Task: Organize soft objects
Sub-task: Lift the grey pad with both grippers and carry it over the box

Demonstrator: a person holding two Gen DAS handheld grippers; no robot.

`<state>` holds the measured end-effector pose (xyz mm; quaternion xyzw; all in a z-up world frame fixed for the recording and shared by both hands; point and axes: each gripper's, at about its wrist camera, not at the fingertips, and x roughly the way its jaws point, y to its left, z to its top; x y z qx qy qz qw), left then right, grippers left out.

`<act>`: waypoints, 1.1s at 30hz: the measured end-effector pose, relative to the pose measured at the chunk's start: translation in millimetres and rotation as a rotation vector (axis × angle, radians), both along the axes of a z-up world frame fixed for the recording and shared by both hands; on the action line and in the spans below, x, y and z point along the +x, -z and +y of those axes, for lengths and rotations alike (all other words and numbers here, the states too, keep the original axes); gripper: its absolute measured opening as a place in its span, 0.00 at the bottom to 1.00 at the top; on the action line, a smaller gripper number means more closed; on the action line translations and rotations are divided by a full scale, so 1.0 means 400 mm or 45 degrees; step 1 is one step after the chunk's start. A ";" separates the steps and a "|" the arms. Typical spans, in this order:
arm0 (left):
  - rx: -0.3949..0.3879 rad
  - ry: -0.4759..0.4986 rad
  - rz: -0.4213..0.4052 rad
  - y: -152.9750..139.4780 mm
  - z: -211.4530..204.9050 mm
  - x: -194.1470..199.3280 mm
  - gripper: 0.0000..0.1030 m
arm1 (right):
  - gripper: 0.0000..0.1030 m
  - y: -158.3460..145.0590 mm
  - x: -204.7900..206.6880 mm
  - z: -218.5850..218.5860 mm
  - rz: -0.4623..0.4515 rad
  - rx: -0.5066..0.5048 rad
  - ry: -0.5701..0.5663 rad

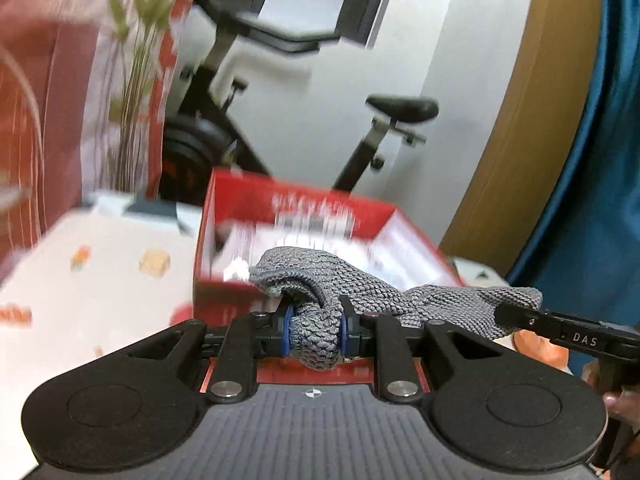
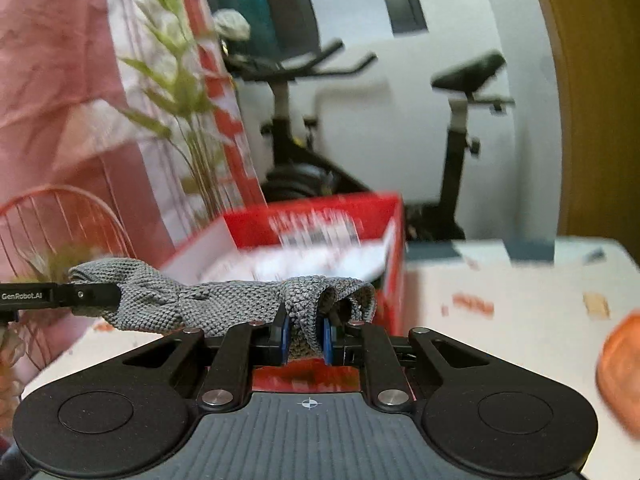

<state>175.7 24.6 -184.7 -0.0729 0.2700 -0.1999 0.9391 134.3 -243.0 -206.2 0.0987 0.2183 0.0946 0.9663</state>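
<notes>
Fingers (image 1: 286, 330) of the left gripper (image 1: 314, 332) pinch one bunched end of a grey knitted cloth (image 1: 360, 284); the right gripper (image 2: 305, 338) nips the other end between its blue pads, so the cloth hangs stretched between both, lifted off the worktop (image 2: 520, 280). Just beyond it stands an open red box (image 2: 320, 216), its inside blurred. An orange soft item (image 2: 620, 376) lies on the worktop at the right. Judging by this, the cloth is not yet stowed, and the orange piece remains.
</notes>
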 end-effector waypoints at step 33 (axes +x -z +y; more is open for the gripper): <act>0.424 0.222 0.369 0.120 -0.123 0.411 0.22 | 0.11 0.086 0.498 0.082 0.634 -0.217 -0.173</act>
